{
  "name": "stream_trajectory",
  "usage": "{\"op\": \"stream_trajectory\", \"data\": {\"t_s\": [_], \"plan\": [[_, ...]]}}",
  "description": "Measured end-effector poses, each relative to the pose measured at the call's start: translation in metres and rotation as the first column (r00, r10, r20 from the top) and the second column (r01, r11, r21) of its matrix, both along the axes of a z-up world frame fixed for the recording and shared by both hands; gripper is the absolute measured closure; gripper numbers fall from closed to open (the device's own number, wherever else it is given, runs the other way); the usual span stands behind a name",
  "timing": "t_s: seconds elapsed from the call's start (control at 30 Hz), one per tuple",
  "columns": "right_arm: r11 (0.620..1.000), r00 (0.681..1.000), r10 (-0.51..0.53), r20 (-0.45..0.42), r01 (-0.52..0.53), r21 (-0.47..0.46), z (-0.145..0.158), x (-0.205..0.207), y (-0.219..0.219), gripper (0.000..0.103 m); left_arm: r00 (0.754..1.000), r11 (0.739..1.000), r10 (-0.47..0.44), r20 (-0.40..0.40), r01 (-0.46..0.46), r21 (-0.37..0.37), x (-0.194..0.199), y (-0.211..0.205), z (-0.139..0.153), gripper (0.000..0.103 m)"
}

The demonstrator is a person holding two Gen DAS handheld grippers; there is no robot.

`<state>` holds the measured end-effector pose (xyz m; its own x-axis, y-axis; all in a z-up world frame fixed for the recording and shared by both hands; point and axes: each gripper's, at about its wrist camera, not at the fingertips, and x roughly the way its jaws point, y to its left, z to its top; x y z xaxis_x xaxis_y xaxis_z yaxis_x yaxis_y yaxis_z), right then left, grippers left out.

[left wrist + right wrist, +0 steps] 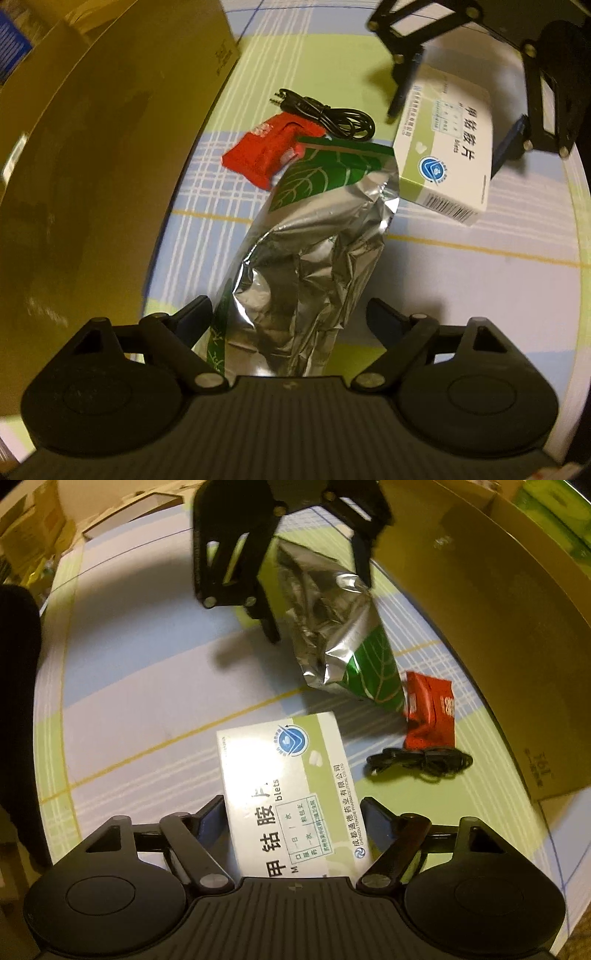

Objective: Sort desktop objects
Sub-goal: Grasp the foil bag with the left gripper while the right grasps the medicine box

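Nothing sorted yet: left tongs straddle the foil pouch, right tongs straddle the medicine box beside it, both unclenched; red packet and cable lie past the pouch on the surface.

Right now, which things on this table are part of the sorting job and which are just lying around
Being sorted:
- foil bag, between the left gripper fingers
- medicine box, between the right gripper fingers
- red packet
- black cable

Just there:
- cardboard box
- checked tablecloth
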<state>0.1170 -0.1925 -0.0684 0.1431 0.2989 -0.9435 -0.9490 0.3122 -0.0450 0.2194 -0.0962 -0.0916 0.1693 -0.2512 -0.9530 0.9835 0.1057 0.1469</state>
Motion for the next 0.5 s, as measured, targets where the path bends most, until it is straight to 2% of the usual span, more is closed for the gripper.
{"op": "stream_trajectory", "data": {"t_s": [0.17, 0.27, 0.33, 0.37, 0.43, 0.5], "plan": [[0.980, 0.979, -0.200, -0.045, 0.201, 0.013, 0.004, -0.002, -0.010, 0.033, 0.986, 0.985, 0.168, -0.011, -0.167, 0.038, -0.022, -0.001, 0.001, 0.018], [0.940, 0.938, -0.338, -0.072, 0.341, 0.032, 0.006, -0.008, -0.020, 0.033, 0.962, 0.962, 0.273, -0.025, -0.273, 0.034, -0.040, 0.000, 0.002, 0.020], [0.898, 0.897, -0.432, -0.094, 0.437, 0.050, 0.007, -0.012, -0.029, 0.033, 0.931, 0.933, 0.359, -0.062, -0.359, 0.019, -0.051, 0.005, 0.005, 0.024], [0.870, 0.869, -0.481, -0.114, 0.489, 0.065, 0.008, -0.012, -0.031, 0.033, 0.906, 0.910, 0.413, -0.094, -0.414, 0.006, -0.057, 0.007, 0.006, 0.024], [0.813, 0.815, -0.559, -0.149, 0.575, 0.092, 0.009, -0.015, -0.040, 0.033, 0.865, 0.868, 0.489, -0.114, -0.495, -0.030, -0.068, 0.012, 0.007, 0.024], [0.769, 0.775, -0.613, -0.156, 0.630, 0.108, 0.010, -0.016, -0.047, 0.033, 0.831, 0.830, 0.544, -0.116, -0.553, -0.069, -0.078, 0.016, 0.010, 0.024]]}}
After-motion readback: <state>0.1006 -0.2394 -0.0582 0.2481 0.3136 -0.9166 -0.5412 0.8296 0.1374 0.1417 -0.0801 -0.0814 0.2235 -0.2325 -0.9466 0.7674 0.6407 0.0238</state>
